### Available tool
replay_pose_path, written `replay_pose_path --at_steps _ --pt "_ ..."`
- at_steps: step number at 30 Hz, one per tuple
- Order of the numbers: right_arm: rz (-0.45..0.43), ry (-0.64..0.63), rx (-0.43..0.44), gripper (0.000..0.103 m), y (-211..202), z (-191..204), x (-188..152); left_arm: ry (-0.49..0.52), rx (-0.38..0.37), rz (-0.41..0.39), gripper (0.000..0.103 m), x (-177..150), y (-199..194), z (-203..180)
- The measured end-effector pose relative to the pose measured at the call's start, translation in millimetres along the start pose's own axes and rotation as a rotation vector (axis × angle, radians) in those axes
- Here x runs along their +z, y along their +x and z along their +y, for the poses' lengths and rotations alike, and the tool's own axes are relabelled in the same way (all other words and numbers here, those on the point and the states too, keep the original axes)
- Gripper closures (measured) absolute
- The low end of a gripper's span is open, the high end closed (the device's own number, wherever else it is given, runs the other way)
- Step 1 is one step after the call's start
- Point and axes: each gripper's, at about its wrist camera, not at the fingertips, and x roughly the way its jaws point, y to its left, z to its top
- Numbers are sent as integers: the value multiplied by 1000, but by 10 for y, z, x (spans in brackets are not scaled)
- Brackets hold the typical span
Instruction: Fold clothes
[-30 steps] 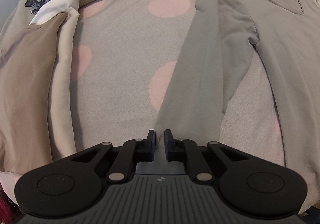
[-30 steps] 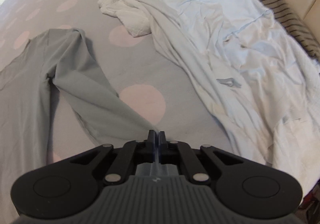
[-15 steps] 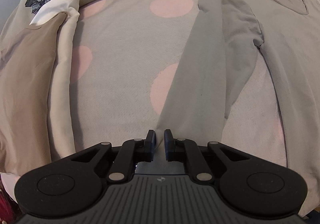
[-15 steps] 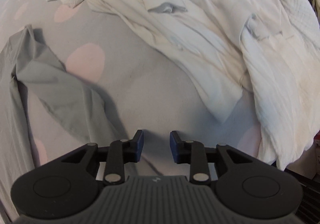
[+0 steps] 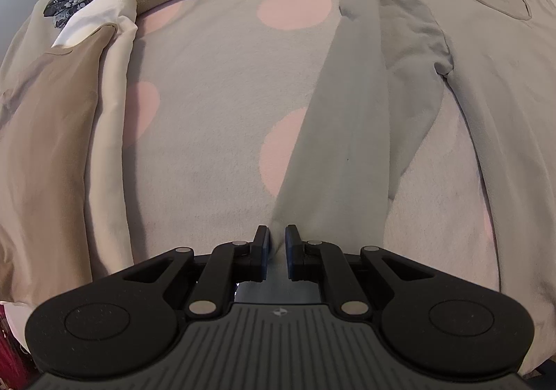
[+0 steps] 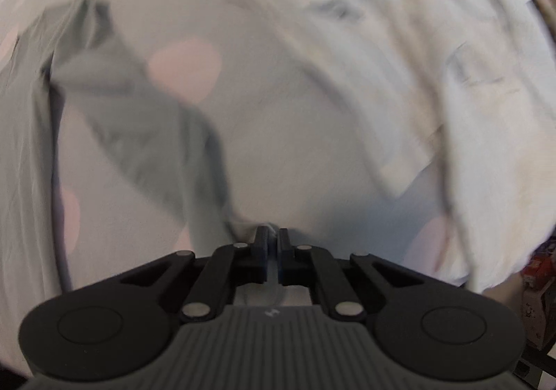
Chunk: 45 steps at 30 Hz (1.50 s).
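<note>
A grey bedspread [image 5: 215, 84] with pink dots [image 5: 293, 9] covers the whole surface. At the far right edge of the right wrist view, blurred red clutter [image 6: 537, 271] sits beyond it.

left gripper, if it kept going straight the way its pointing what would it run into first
The left gripper is already at the cuff end of the grey shirt's sleeve, with cloth between its nearly closed jaws. Going straight on, it would likely slide along that sleeve on the dotted blanket; height above the cloth is hard to judge.
</note>
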Motion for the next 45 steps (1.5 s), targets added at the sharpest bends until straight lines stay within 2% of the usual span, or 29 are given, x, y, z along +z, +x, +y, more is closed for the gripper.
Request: replay_pose_path --at_steps 3,8,10,13,15,18,21,22,24,25,26,29,30,34,37,41,45 --pt "-114 35 -114 98 -230 -136 135 10 12 5 96 18 8 -25" --pt "-237 71 -201 98 -513 -357 435 20 20 12 96 40 28 -39" --pt "-262 74 -247 98 -507 -523 626 13 14 10 96 38 33 -19" --pt "-290 105 -248 98 -466 -736 801 1 -1 4 96 20 20 9" --pt "-303 135 -280 98 -386 -774 904 -14 -15 4 94 5 5 43" --pt "-380 172 -369 98 -289 -791 1012 -31 -31 2 90 -14 -9 92" --pt "-377 146 -400 97 -165 -732 1083 -37 -49 3 89 -16 -3 125" --pt "-391 133 -406 97 -192 -678 1072 -37 -54 2 89 -17 -2 130" --pt "-430 105 -416 89 -280 -554 1034 -37 -62 -1 89 -16 0 144" --pt "-449 91 -421 76 -325 -492 1015 -38 -67 -3 89 -11 5 156" --pt "-468 77 -426 72 -369 -430 996 -38 -71 -5 89 -5 9 169" --pt "-526 34 -441 71 -502 -243 939 -34 -76 -9 89 -4 16 164" --pt "-557 37 -414 71 -604 -172 905 -27 -73 -10 89 7 22 161" --pt "-648 14 -289 67 -912 206 739 9 -60 -18 103 28 -8 71" --pt "-665 -69 -226 67 -952 545 610 12 -29 -43 103 3 -83 46" --pt "-651 -204 -232 67 -844 923 485 -102 10 -105 103 29 -230 286" --pt "-628 -276 -276 67 -711 1058 447 -229 59 -206 103 176 -396 559"
